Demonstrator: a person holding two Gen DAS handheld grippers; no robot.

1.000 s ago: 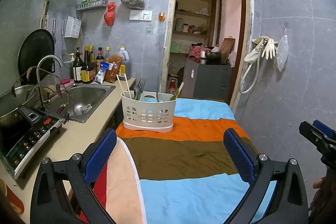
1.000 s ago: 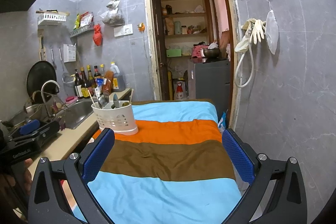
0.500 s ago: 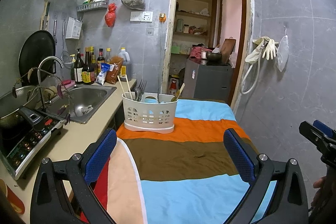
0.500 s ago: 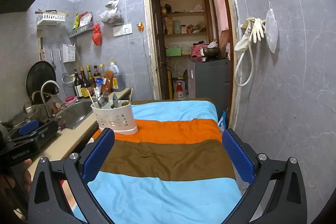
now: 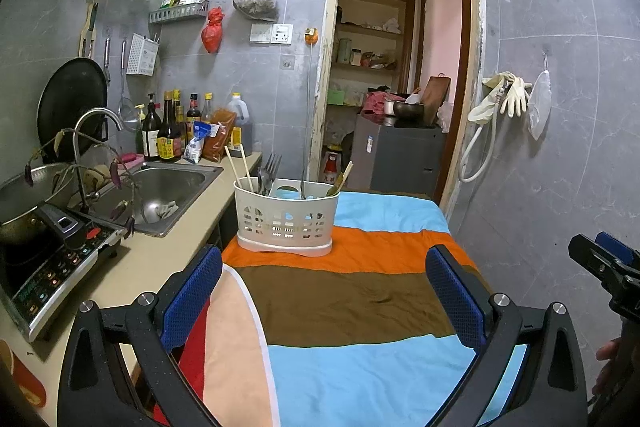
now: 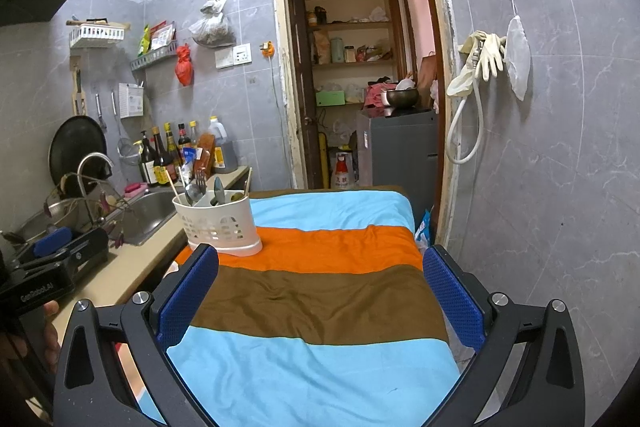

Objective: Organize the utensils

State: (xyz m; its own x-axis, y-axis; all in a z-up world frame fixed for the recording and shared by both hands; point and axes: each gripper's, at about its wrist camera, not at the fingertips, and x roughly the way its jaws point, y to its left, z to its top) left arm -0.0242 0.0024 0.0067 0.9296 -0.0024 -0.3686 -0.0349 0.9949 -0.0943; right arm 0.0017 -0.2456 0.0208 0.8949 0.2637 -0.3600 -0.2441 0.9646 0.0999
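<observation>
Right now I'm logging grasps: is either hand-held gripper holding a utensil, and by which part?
Nothing is held. The left hand-held gripper and right hand-held gripper are both open above the striped cloth.

Utensil holder (image 5: 285,217) walls hide utensils' lower ends

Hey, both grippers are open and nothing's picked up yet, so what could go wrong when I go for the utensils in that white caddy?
The utensil caddy stands on a soft striped cloth near the table's left edge, so tugging a fork sideways may tip or slide it toward the counter.

Chopsticks and spoons lean loosely together; lifting one could drag out or scatter its neighbours.

The left gripper and right gripper may bump each other converging on the narrow caddy.
</observation>
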